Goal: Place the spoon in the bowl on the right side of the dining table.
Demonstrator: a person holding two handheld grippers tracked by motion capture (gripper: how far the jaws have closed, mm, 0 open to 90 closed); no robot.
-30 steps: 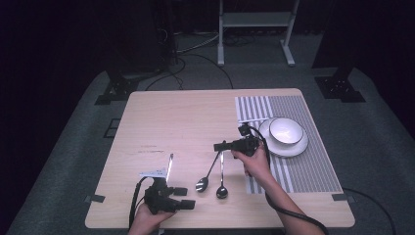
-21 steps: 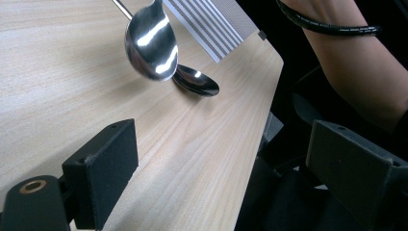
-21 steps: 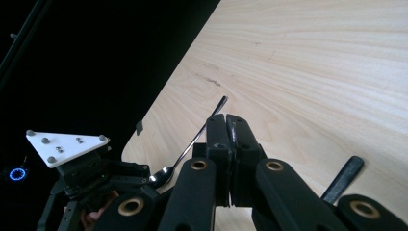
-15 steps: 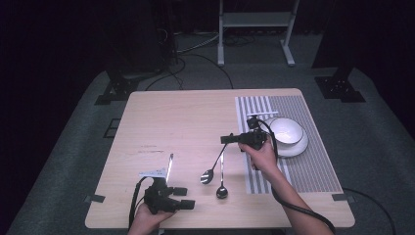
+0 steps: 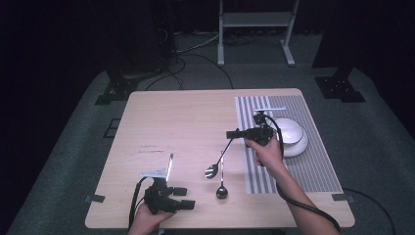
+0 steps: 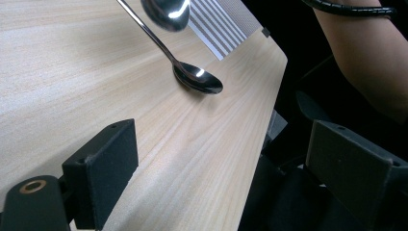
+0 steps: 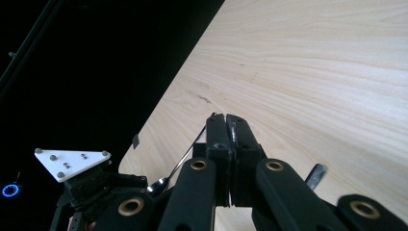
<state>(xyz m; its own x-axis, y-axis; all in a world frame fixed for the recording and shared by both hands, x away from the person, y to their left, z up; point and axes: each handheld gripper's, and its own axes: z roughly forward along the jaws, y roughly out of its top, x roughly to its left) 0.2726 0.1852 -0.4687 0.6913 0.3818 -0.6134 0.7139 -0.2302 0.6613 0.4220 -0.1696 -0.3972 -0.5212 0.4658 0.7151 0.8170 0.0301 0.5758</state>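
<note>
My right gripper (image 5: 229,133) is shut on the handle end of a metal spoon (image 5: 218,159), which hangs slanting down to the left with its bowl just above the table. In the right gripper view the jaws (image 7: 225,126) pinch that thin handle, and the spoon (image 7: 182,164) runs down to the left. A second spoon (image 5: 221,190) lies flat on the wooden table (image 5: 186,122). My left gripper (image 5: 188,198) rests at the front edge, open and empty. Its view shows the lying spoon (image 6: 197,79) ahead and the hanging spoon's bowl (image 6: 166,12) above it.
A white bowl (image 5: 289,131) on a plate stands on a grey striped mat (image 5: 313,166) at the table's right, close behind my right hand. Dark floor, stands and cables surround the table.
My right gripper has risen and moved right, toward the bowl, carrying the spoon; the spoon's bowl has come off the table. The left gripper and the lying spoon have stayed put.
</note>
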